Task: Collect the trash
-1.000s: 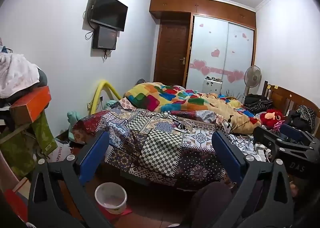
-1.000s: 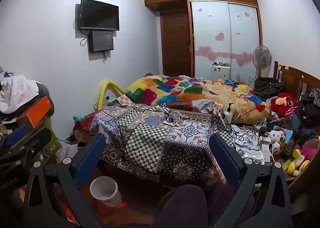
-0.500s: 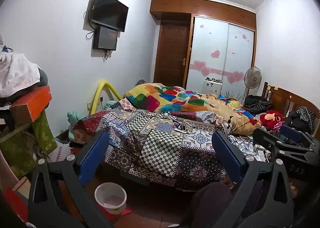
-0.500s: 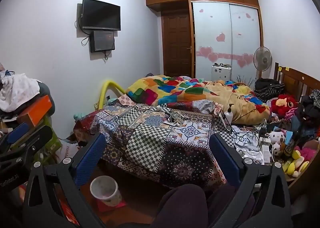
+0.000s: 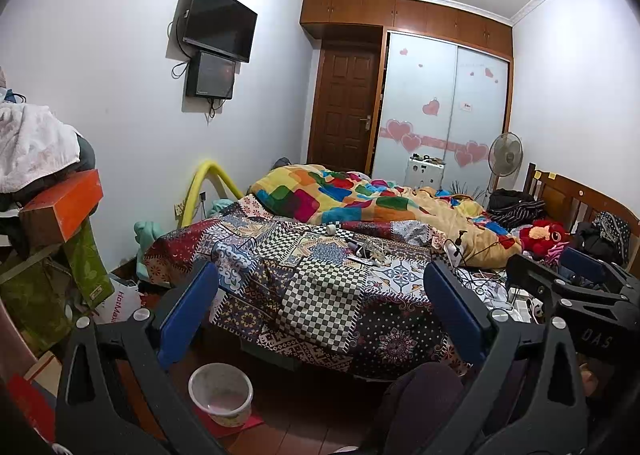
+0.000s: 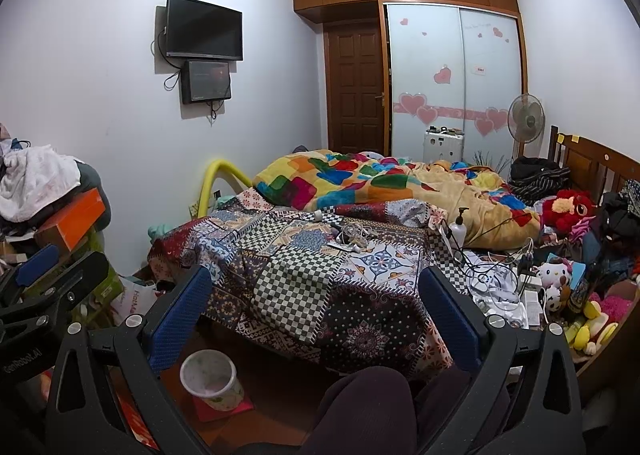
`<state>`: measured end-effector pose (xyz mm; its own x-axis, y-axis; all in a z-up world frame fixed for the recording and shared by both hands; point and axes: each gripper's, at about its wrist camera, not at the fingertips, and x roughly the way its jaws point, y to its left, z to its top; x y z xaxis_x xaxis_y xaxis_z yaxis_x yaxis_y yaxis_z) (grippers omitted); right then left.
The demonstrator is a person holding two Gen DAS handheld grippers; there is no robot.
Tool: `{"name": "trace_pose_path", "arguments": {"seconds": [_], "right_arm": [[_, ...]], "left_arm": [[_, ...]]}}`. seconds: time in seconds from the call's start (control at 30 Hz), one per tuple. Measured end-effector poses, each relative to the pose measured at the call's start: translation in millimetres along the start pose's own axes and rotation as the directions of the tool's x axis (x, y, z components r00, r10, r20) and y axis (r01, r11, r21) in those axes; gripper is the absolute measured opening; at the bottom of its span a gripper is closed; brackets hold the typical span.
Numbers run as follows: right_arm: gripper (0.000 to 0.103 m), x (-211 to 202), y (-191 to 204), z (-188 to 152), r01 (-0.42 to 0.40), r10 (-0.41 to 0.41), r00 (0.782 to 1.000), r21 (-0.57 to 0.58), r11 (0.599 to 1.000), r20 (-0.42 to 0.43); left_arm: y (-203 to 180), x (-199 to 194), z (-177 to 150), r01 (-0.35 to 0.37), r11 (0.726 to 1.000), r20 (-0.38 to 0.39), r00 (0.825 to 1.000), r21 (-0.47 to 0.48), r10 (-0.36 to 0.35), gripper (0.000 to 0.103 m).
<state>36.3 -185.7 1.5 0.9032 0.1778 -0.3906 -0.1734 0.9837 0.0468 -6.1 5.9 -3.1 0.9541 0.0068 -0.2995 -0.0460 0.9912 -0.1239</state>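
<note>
A small heap of litter and cords (image 5: 368,249) (image 6: 352,235) lies on the patchwork bedspread (image 5: 320,295) (image 6: 296,287), with a small white object (image 5: 331,230) (image 6: 318,215) just behind it. A pale wastebasket (image 5: 221,393) (image 6: 211,379) stands on the floor at the foot of the bed, on a red mat. My left gripper (image 5: 320,311) is open and holds nothing, well short of the bed. My right gripper (image 6: 312,319) is also open with nothing between its fingers. Each gripper shows at the edge of the other's view.
A person's knee (image 6: 360,407) fills the bottom centre. At the left, boxes and clothes (image 5: 52,195) are piled up. Cables, a pump bottle (image 6: 458,229) and plush toys (image 6: 556,283) crowd the bed's right side. A door (image 5: 344,107) and a fan (image 6: 526,121) stand at the back.
Both grippers stay open and almost still; the views drift only slightly. Nothing on the bed or floor has moved.
</note>
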Motion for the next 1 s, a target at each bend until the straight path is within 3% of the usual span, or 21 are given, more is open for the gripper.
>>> {"name": "trace_pose_path", "arguments": {"seconds": [1.0], "right_arm": [[0.103,-0.7,2.4,1.2,0.000,0.000,1.000,-0.003,1.000,-0.001]], "left_arm": [[1.1,1.1,-0.2,0.000,1.000,0.002,1.000,-0.002,0.000,0.103]]}}
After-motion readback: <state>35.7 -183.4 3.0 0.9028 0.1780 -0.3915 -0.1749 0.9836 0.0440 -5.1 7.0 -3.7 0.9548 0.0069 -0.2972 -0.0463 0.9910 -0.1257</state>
